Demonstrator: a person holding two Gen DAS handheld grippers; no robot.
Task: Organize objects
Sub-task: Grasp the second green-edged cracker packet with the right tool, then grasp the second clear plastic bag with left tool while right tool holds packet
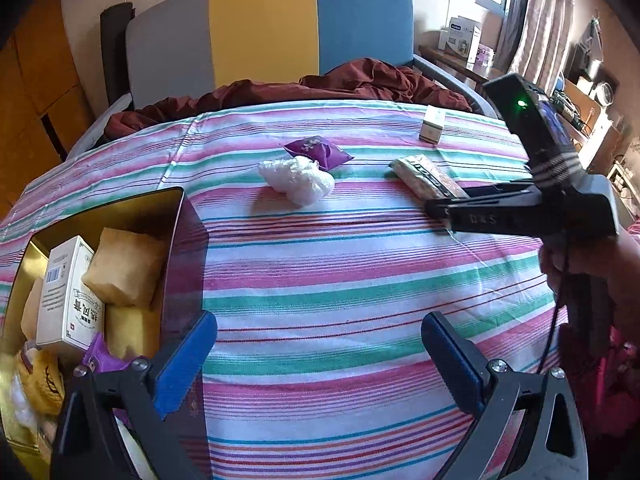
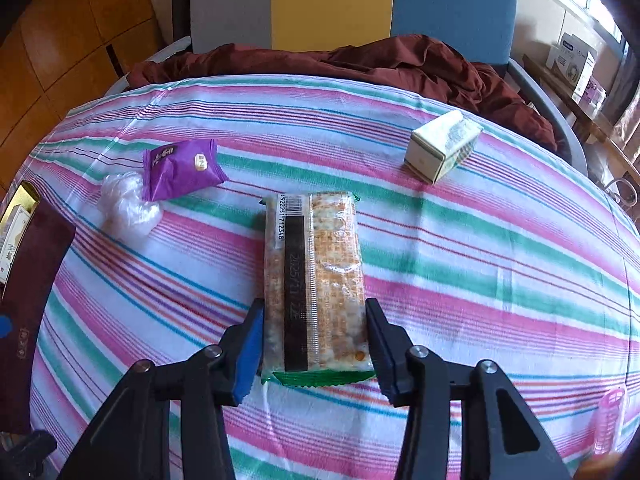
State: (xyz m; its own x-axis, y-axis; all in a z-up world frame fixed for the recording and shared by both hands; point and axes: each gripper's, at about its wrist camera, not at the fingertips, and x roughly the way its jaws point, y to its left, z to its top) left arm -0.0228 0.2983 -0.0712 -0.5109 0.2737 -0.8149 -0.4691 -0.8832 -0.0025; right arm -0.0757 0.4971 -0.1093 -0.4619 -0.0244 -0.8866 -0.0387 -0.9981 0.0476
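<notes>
A long cracker packet (image 2: 316, 276) lies on the striped cloth, and my right gripper (image 2: 314, 344) has its blue pads against both sides of the packet's near end. The left wrist view shows that gripper (image 1: 440, 208) low over the same packet (image 1: 428, 176). My left gripper (image 1: 320, 360) hangs open above bare cloth, nothing between its fingers. Beside it on the left stands a gold tin box (image 1: 176, 216) with dark red outer walls, holding a white medicine box (image 1: 68, 292) and yellow packets (image 1: 124, 268). A purple snack packet (image 2: 180, 170), crumpled clear plastic (image 2: 128, 204) and a small white-green box (image 2: 444, 144) lie loose on the cloth.
A red-brown blanket (image 2: 400, 64) is bunched at the cloth's far edge, in front of a chair back (image 1: 264, 28) in grey, yellow and blue. A side table with boxes (image 1: 464, 40) stands at the back right. A pink plastic object (image 2: 610, 416) lies near the front right.
</notes>
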